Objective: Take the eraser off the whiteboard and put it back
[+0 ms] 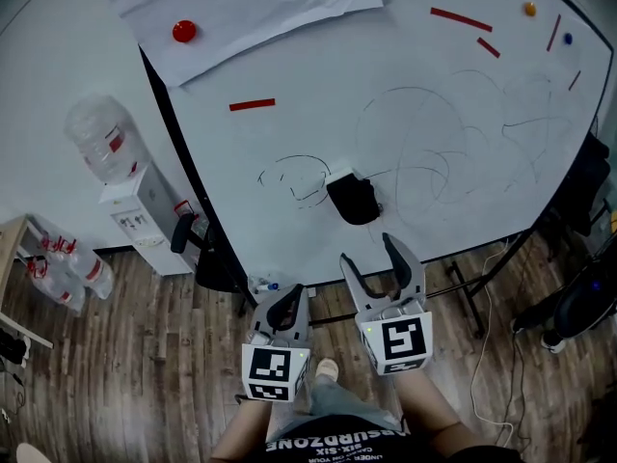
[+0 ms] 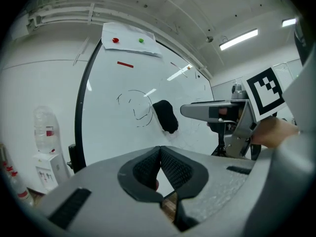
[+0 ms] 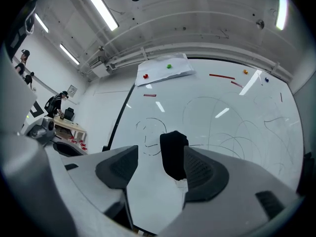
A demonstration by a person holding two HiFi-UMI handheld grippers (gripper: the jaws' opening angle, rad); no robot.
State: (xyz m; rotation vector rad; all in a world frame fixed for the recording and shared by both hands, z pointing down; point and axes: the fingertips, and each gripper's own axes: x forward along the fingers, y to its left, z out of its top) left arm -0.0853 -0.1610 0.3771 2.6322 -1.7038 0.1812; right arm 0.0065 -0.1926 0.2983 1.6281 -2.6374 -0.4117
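A black eraser [image 1: 354, 200] clings to the whiteboard [image 1: 415, 133] near its lower edge, beside a scribbled oval. My right gripper [image 1: 381, 258] stands open a little in front of the board, its jaws aimed at the eraser [image 3: 173, 154], which shows between them but is not touched. My left gripper [image 1: 281, 302] hangs lower and to the left, shut with nothing in it. In the left gripper view the eraser [image 2: 165, 115] sits on the board ahead and the right gripper [image 2: 217, 113] reaches in from the right.
A water dispenser [image 1: 135, 186] stands left of the board. A paper sheet [image 1: 251, 3] is pinned at the board's top with a red magnet [image 1: 184, 32]. Red strips [image 1: 253, 105] and small magnets dot the board. The board's stand legs [image 1: 463, 292] and cables lie on the wood floor.
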